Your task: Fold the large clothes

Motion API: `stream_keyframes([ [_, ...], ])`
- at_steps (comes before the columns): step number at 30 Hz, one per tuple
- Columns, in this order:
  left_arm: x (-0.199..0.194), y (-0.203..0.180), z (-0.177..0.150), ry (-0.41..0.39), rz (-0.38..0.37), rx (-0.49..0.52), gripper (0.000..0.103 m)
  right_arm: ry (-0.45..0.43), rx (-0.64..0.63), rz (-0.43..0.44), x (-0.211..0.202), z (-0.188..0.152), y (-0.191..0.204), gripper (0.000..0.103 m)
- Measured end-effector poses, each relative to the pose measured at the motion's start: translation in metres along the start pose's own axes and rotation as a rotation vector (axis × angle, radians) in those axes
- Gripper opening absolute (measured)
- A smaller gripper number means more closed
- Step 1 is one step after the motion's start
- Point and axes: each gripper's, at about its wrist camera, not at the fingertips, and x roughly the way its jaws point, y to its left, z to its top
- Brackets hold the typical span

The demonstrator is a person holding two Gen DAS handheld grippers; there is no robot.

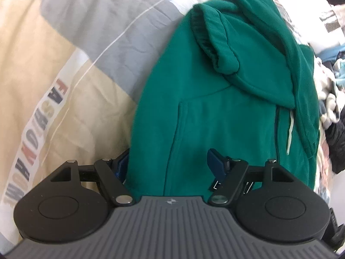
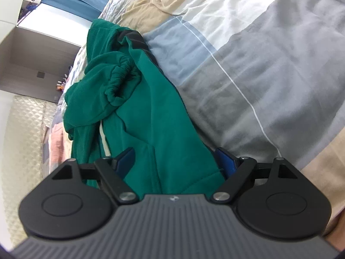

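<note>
Two sets of fingers are at the near hem of one green hoodie [image 1: 215, 108], which lies partly folded on the bed [image 1: 64, 64], sleeve cuff [image 1: 207, 43] doubled over the chest and hood toward my right. My left gripper [image 1: 170, 161] stands spread: its right finger [image 1: 215, 164] rests over the fabric at about 3 o'clock of the gap, while the left finger [image 1: 123, 161] sits just off the garment's edge at 9 o'clock, half hidden by cloth. My right gripper [image 2: 176, 161] is likewise spread, hem between the fingers, left finger [image 2: 126, 157] over the fabric, right finger [image 2: 226, 161] at the hem's edge beside the bedding. Neither pair visibly presses the cloth. Judgement: the step in hand is taking both hem corners for the fold toward 12 o'clock. To do it well, I should seat each corner deep between the fingers, catch every layer, close evenly, then lift both sides together so the crease stays straight and the cuff does not slide.
</note>
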Motion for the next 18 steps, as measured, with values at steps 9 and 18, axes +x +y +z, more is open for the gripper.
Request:
stream_keyframes([
  [9, -0.021, 0.03, -0.001, 0.003, -0.372, -0.046, 0.076, 0.007, -0.042, 0.248, -0.007, -0.003, 0.016, 0.085],
  [18, -0.011, 0.025, -0.002, 0.04, -0.25, -0.105, 0.077, 0.044, -0.018, 0.097, 0.004, -0.002, 0.01, 0.084],
])
